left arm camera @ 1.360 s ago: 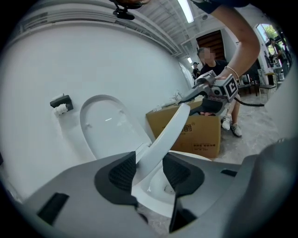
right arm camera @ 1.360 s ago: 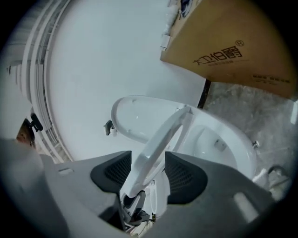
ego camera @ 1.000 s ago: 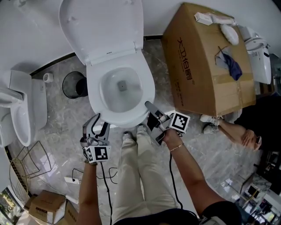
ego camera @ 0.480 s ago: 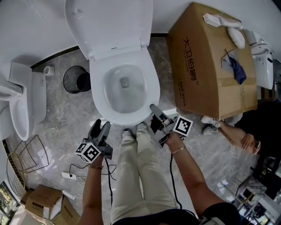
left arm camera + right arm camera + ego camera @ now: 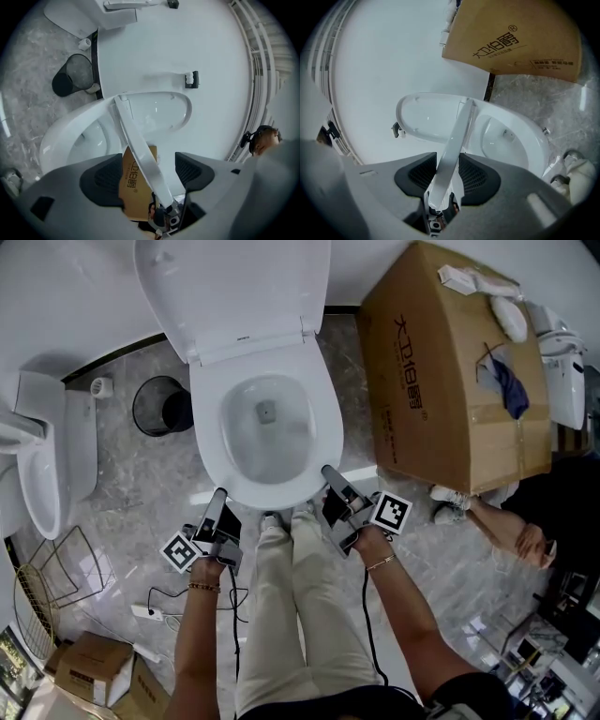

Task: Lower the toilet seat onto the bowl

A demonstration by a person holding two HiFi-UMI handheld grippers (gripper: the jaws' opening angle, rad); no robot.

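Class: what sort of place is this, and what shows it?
Probably a showroom or storeroom for bathroom fittings, not a home bathroom: three toilets stand close together, the open toilet, a second toilet at left and a third toilet at right, beside a big cardboard box.

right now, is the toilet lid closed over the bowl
No, the lid stands raised behind the bowl, whose inside shows plainly in the head view.

Grey marbled floor (image 5: 122, 474) is stretching to a white wall (image 5: 66, 306) at the far side. A black bin (image 5: 161, 407) is standing far left, a large cardboard box (image 5: 450, 381) is sitting right, and a wire rack (image 5: 56, 577) is lying near left.
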